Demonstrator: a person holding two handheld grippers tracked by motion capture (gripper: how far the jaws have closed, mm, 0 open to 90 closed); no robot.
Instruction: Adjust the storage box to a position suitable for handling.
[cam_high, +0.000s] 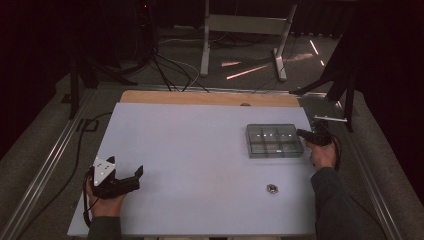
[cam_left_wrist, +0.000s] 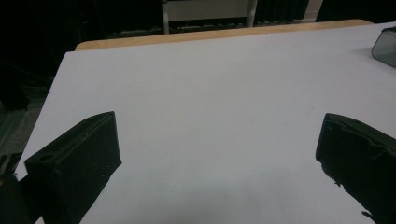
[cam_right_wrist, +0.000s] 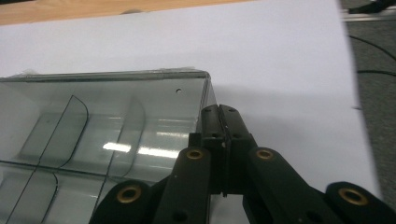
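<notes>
The right gripper (cam_right_wrist: 223, 122) had its jaws pressed together at the end wall of the clear compartment box (cam_right_wrist: 107, 135), and the wall appeared to be pinched between them, though the dark jaws hid the contact itself. In the high view that same right gripper (cam_high: 306, 134) sat at the box's (cam_high: 274, 140) near end, with the right hand (cam_high: 324, 154) just behind it. A grip on the wall rather than the floor made sense: the box was shallow and slick, and its thin upright rim was the one part that narrow jaws could bite. Ahead of the jaws ran curved dividers, and the compartments beyond them looked empty.

Over on the other side, the left gripper (cam_high: 131, 179) waited with its jaws spread wide, nothing between them but bare white desk (cam_left_wrist: 210, 102). It lay low in the left hand (cam_high: 104, 199), well apart from the box, whose corner (cam_left_wrist: 385, 46) peeked in far beyond the jaw on that view's right side. Parked open like that, it seemed ready for a pickup rather than busy with one.

One small metal part (cam_high: 272, 188) lay loose on the desk, behind the right jaws and toward the person, between the two grippers but nearer the right. Judging by the layout, the box was being steadied or shifted so that piece could be dropped into a compartment.
</notes>
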